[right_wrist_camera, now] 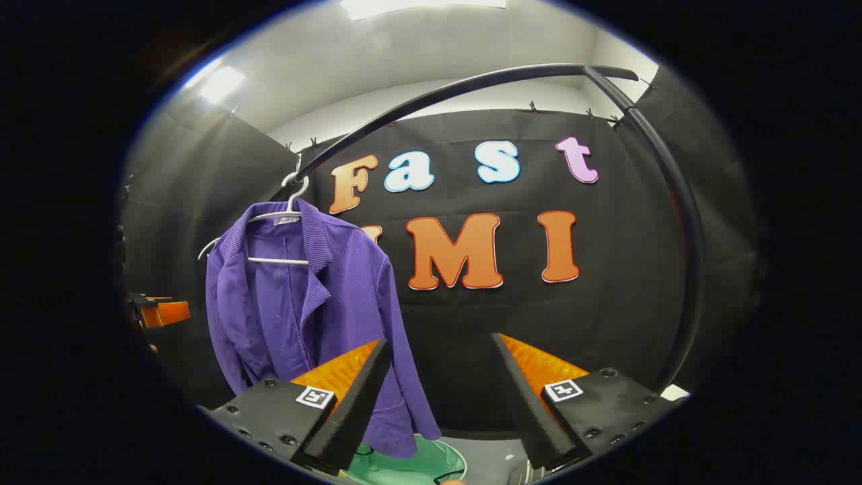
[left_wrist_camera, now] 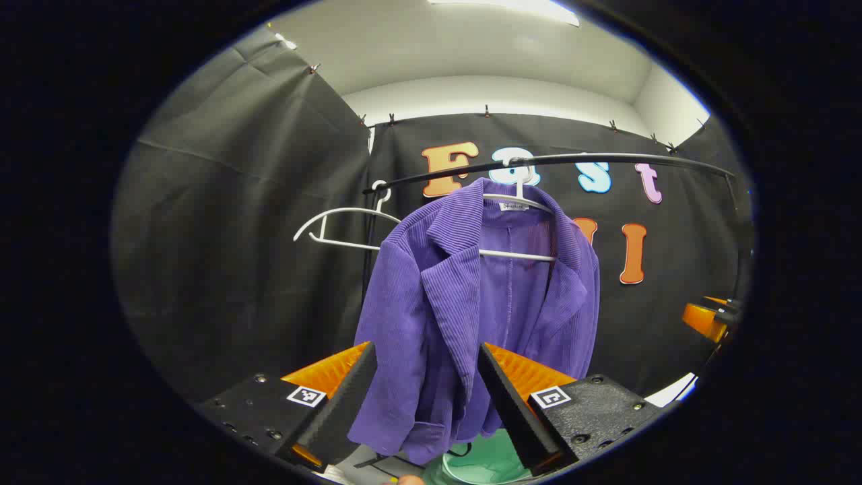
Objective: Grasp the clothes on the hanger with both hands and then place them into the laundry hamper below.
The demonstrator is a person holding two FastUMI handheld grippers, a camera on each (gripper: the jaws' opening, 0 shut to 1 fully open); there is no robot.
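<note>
Purple ribbed corduroy, a jacket (left_wrist_camera: pixel 471 303) with broad lapels, hangs from a white wire hanger (left_wrist_camera: pixel 518 202) on the curved black rail (left_wrist_camera: pixel 572 160), an empty hanger (left_wrist_camera: pixel 337 229) at its left. The left tool (left_wrist_camera: pixel 424 397) is held wide open before the hem, gripping nothing; the right tool (right_wrist_camera: pixel 438 397), equally open and empty, points past the jacket's right edge. Below sits the pale green hamper (right_wrist_camera: pixel 404 465) (smooth-rimmed, seemingly plastic). This looks like the approach: next, each tool must reach the soft cloth and close on it.
</note>
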